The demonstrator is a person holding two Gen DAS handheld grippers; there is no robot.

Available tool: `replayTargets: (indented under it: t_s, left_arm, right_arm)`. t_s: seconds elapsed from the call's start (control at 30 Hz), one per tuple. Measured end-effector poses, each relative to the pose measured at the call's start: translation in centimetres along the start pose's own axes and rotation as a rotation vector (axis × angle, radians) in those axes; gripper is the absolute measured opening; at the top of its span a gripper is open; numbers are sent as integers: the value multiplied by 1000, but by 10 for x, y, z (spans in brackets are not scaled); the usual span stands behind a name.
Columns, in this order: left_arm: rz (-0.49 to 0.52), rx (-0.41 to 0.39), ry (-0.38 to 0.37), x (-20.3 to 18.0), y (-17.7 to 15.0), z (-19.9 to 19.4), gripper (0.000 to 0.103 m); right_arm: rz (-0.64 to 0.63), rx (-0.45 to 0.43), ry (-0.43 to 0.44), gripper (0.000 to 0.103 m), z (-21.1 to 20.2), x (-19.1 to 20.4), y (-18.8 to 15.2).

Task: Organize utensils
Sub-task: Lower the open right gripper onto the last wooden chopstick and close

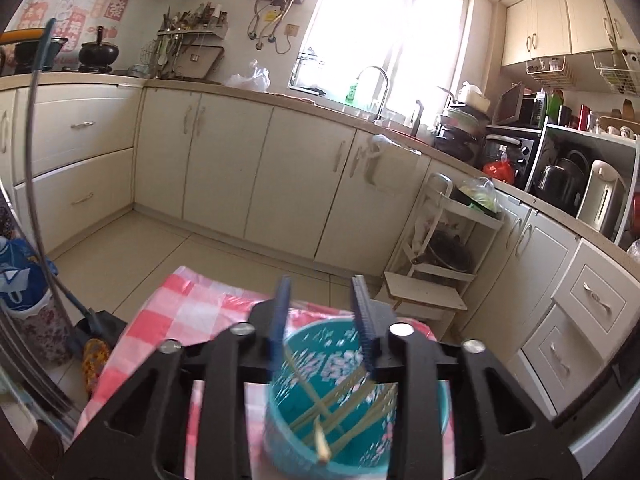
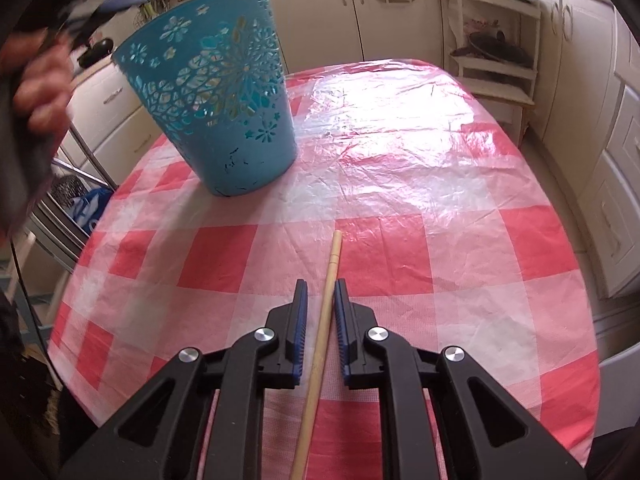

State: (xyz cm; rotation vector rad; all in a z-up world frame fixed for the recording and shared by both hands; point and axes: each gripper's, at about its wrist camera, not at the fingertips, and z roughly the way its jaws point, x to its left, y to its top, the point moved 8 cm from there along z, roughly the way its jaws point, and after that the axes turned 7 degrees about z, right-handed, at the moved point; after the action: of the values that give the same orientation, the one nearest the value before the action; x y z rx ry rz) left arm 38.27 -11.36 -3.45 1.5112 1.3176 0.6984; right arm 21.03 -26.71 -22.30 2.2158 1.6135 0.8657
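A teal cut-out basket [image 1: 280,420] stands on the pink checked tablecloth [image 1: 180,308], with several thin chopsticks [image 1: 340,404] lying crossed inside it. My left gripper [image 1: 321,284] hovers over the basket's mouth, open, with nothing between its fingers. In the right wrist view the basket [image 2: 224,136] is at the far left of the table [image 2: 400,160]. A hand [image 2: 40,80] shows blurred beside it. One wooden chopstick [image 2: 334,256] lies on the cloth and runs between the jaws of my right gripper [image 2: 321,286]. The jaws are narrow, with a slim gap on each side of the stick.
Cream cabinets ring the kitchen floor beyond the table. A white tiered trolley [image 2: 496,52] stands off the table's far right corner. A dustpan and brush [image 1: 92,328] and a blue bag [image 1: 20,280] sit on the floor to the left.
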Motion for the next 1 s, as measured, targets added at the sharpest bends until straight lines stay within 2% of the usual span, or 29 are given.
replayTargets:
  t_s: [0.03, 0.1, 0.17, 0.23, 0.37, 0.47, 0.53, 0.57, 0.6, 0.63, 0.7, 0.87, 0.93, 0.97, 1.0]
  left_arm:
    - [5, -10, 14, 4, -5, -11, 49]
    - [28, -15, 41, 13, -18, -31, 58]
    - [56, 12, 73, 22, -38, -44, 69]
    - [88, 75, 103, 32, -71, -49, 83]
    - [135, 266, 148, 57, -140, -34, 84]
    - [125, 362, 161, 69, -172, -23, 84]
    - [103, 416, 146, 73, -184, -19, 85]
    - [91, 408, 139, 75, -183, -19, 86]
    - [85, 395, 139, 77, -182, -21, 91]
    - [80, 393, 133, 77, -182, -21, 94]
    - [80, 409, 117, 74, -184, -19, 94]
    - [101, 402, 94, 67, -184, -20, 94]
    - [104, 406, 84, 66, -185, -19, 94]
    - [105, 408, 82, 65, -185, -19, 94]
    - [105, 411, 79, 64, -185, -18, 94]
  right_arm:
    - [26, 8, 24, 14, 0, -3, 0]
    - [54, 19, 50, 14, -2, -5, -1]
    - [52, 20, 52, 14, -3, -6, -1]
    - [22, 13, 34, 15, -3, -3, -3]
    - [-103, -17, -64, 16, -2, 10, -7]
    - [-211, -41, -150, 15, -1, 20, -12]
    - [-225, -46, -156, 14, -1, 22, -14]
    - [-221, -48, -152, 13, -2, 22, -14]
    - [-219, -50, -144, 8, -1, 23, -14]
    - [-212, -50, -128, 7, 0, 24, -14]
    - [-199, -51, -99, 7, 1, 26, -15]
    - [-206, -41, -95, 7, 4, 34, -15]
    - [-217, -28, -89, 16, 4, 37, -17]
    - [-244, -22, -96, 23, 5, 42, -18]
    - [-281, -22, -120, 25, 5, 45, -20]
